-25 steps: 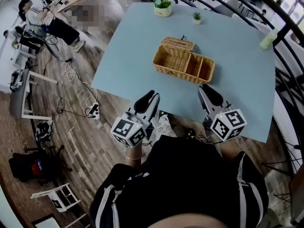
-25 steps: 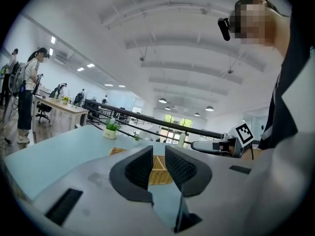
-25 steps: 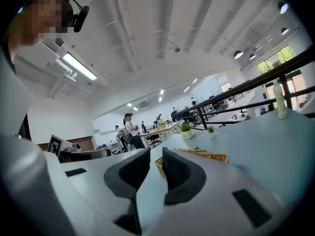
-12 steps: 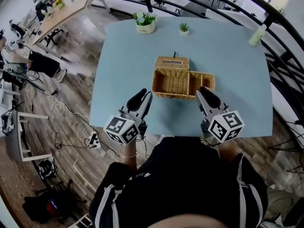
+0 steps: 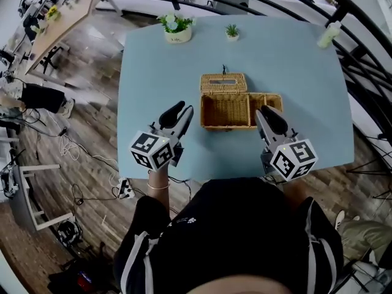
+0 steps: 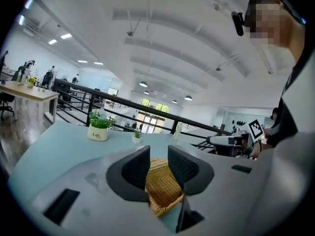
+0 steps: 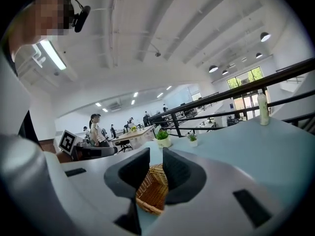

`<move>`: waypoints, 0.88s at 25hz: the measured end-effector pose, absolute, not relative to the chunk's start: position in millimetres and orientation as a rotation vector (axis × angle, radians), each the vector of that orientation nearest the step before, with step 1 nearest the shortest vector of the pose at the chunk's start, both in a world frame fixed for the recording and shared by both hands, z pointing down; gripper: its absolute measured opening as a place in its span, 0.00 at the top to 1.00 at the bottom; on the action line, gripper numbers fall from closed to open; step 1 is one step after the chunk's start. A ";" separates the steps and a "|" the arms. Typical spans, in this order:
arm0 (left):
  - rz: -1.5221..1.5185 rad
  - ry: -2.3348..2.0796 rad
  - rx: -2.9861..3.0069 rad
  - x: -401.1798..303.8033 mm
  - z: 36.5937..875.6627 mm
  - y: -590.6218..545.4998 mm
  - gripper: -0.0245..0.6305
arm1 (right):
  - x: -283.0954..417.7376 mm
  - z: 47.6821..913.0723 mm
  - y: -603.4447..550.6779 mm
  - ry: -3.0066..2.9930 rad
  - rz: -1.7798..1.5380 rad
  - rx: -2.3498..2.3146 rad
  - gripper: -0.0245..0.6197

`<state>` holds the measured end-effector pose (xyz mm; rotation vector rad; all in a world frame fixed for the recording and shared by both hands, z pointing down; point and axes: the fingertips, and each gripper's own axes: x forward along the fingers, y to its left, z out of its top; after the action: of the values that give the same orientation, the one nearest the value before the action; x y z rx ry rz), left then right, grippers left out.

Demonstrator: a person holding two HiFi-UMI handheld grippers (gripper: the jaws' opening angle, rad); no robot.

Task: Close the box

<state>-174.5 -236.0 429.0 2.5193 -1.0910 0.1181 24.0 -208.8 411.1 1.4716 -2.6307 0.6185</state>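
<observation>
Over the last second the person has come up to the pale blue counter [image 5: 153,72], and both tools now reach over its near edge. The rectangular woven wicker box [image 5: 240,110] sits mid-counter, a little toward that edge, its wicker lid [image 5: 223,82] thrown back on the far side, so it is not closed yet. The left hand-held gripper [image 5: 179,110] is opening to a moderate gap with nothing in it. The right hand-held gripper [image 5: 267,113] is narrowly parted and empty. They flank the box without touching it, and reaching the lid looks like the next step.
</observation>
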 end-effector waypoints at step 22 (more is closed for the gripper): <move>-0.024 -0.647 2.064 -166.4 553.8 -339.8 0.75 | 17.8 433.1 -226.6 -2.408 0.730 1.711 0.83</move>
<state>-166.4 -339.8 553.8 2.0644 -0.6466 -0.0243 17.8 -226.6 433.1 1.7107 -2.4083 0.7296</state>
